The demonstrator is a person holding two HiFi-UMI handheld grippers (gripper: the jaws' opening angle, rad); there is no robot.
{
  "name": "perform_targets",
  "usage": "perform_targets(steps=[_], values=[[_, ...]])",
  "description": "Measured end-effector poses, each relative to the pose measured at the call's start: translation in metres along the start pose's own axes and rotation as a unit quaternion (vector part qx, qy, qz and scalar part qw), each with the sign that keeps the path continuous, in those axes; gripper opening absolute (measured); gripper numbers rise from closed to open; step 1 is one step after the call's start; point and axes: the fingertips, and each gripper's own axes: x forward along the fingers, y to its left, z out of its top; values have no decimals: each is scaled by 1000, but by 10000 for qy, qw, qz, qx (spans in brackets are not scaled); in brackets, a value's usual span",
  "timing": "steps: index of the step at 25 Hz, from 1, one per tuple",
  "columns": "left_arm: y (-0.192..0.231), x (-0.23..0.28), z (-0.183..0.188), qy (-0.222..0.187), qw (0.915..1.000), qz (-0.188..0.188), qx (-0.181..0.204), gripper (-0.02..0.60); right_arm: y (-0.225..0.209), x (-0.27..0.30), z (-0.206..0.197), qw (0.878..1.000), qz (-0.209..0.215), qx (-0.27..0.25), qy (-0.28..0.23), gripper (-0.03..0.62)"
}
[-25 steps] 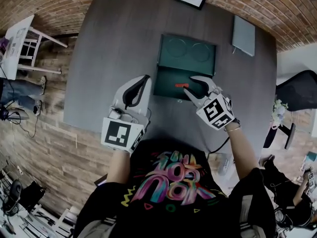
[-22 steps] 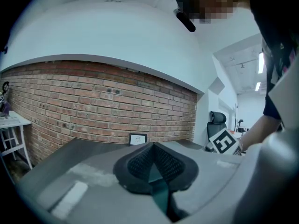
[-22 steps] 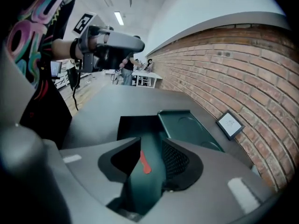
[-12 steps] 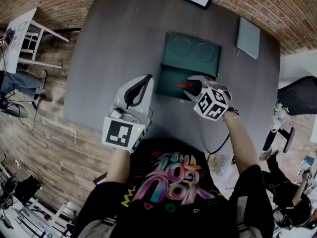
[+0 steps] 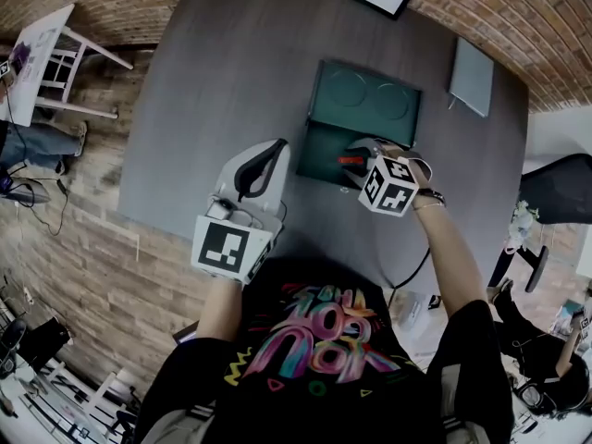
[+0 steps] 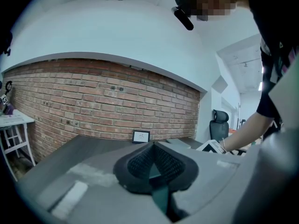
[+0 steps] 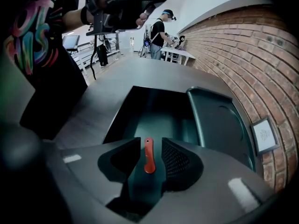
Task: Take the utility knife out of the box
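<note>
The right tool, jaws apart, straddles the red utility knife, which lies between them inside the open dark-green box on the counter, while the left tool, jaws together and empty, hangs beside the box.

Site: a shared office-type lab, set up for recording.

- A red brick wall is running behind the dark grey matte worktop, and a pale wood-plank floor is lying around it.
- A black high-backed office chair is standing past the worktop's far corner.
- A white-framed side table is standing off to the left.
- Another person in a black top, wearing headgear, is standing at a long white bench.
- The left hand-held gripper and right hand-held gripper are each carrying a cube of square markers, which is pointing to motion capture.
</note>
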Motion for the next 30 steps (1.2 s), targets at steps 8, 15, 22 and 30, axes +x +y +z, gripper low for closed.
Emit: perform_targets(steps=[8, 15, 22, 30], values=[[9, -7, -5, 48, 9999, 97, -90, 0, 4, 18, -2, 9986, 256, -41, 459, 130], [16, -10, -6, 17, 9998, 161, -109, 0, 4, 22, -4, 9968, 444, 280, 599, 124], [14, -10, -7, 61, 9994, 172, -298, 0, 4, 22, -3, 9961, 508, 417, 596, 123], [14, -9, -6, 25, 9994, 179, -291, 0, 4, 22, -5, 9947, 596, 583, 597, 70]])
